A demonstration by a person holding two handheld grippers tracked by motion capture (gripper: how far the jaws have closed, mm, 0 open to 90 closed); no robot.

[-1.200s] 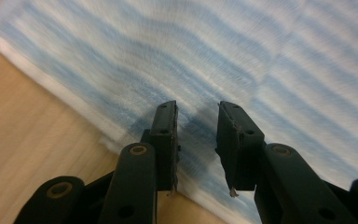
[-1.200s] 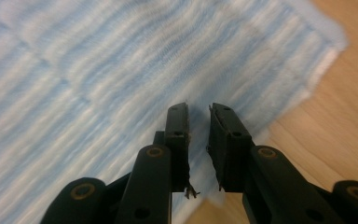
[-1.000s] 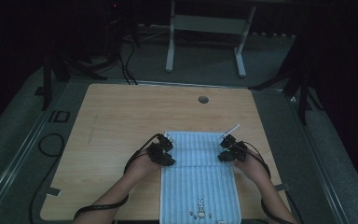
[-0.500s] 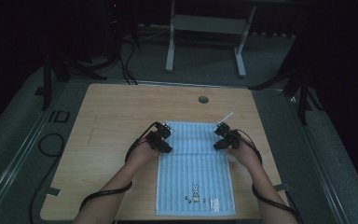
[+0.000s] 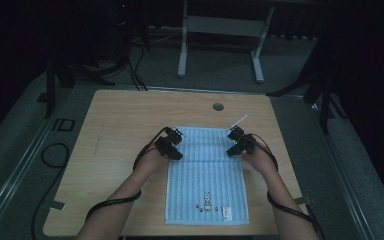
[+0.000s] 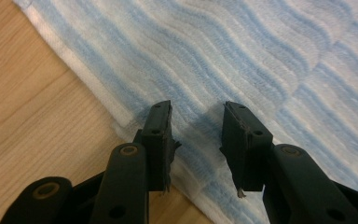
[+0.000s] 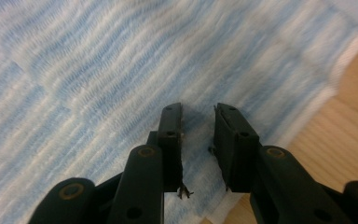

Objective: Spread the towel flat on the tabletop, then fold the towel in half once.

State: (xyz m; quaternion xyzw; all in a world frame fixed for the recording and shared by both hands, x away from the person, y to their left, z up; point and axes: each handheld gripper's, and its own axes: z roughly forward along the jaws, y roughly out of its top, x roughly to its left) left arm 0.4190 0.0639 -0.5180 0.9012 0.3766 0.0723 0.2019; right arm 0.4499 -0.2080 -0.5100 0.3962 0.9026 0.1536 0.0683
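I judge the step in hand to be taking the blue striped towel (image 5: pixel 207 172) by its two long edges, perhaps to fold it. To do it well I want each pair of tongs low over its hem, one jaw slipped under the cloth, both closing together. The towel lies flat toward the bench's (image 5: pixel 120 125) near edge, right of centre. My left tongs (image 6: pixel 196 122) stand part open over the left hem, gripping nothing. My right tongs (image 7: pixel 199 122) gape a little narrower over the right hem, also empty.
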